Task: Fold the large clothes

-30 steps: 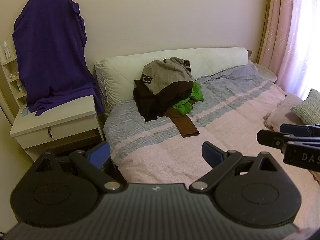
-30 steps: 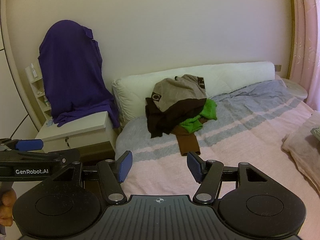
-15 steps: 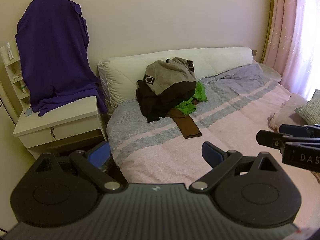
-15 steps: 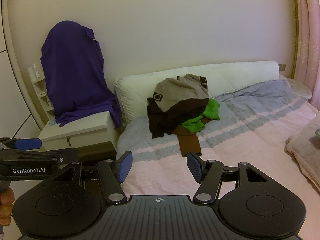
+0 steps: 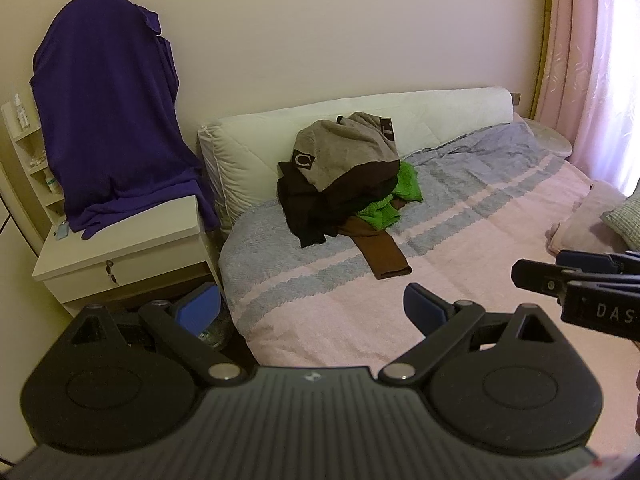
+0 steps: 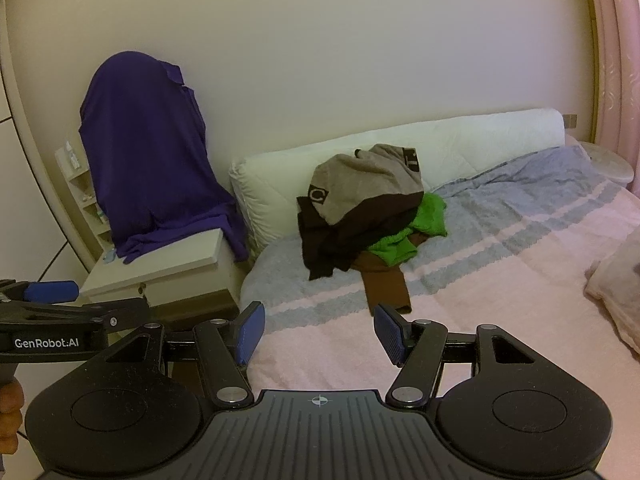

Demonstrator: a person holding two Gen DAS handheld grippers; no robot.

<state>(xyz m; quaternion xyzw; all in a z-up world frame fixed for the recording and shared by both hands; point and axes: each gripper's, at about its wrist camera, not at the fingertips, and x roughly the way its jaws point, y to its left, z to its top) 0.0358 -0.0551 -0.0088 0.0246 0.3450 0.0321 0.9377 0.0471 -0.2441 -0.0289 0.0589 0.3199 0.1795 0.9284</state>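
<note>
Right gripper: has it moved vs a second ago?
Yes. The right gripper has advanced toward the bed: the clothes pile sits lower and nearer its fingertips in its own view.

One heap of four crumpled garments [image 5: 344, 184] lies on one pink-and-grey striped bed [image 5: 460, 248], beside one white nightstand [image 5: 120, 252] bearing one draped purple cloth [image 5: 108, 120], with two black blue-padded grippers [image 5: 312, 308].

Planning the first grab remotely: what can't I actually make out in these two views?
- Clothes pile, both views: the lower garments lie under the grey top, so their number and type are hidden.
- Whatever the purple cloth covers, both views.
- Shelf bottles, left wrist view: too small to read.
- Folded pink fabric, right wrist view: cut off by the frame edge.
</note>
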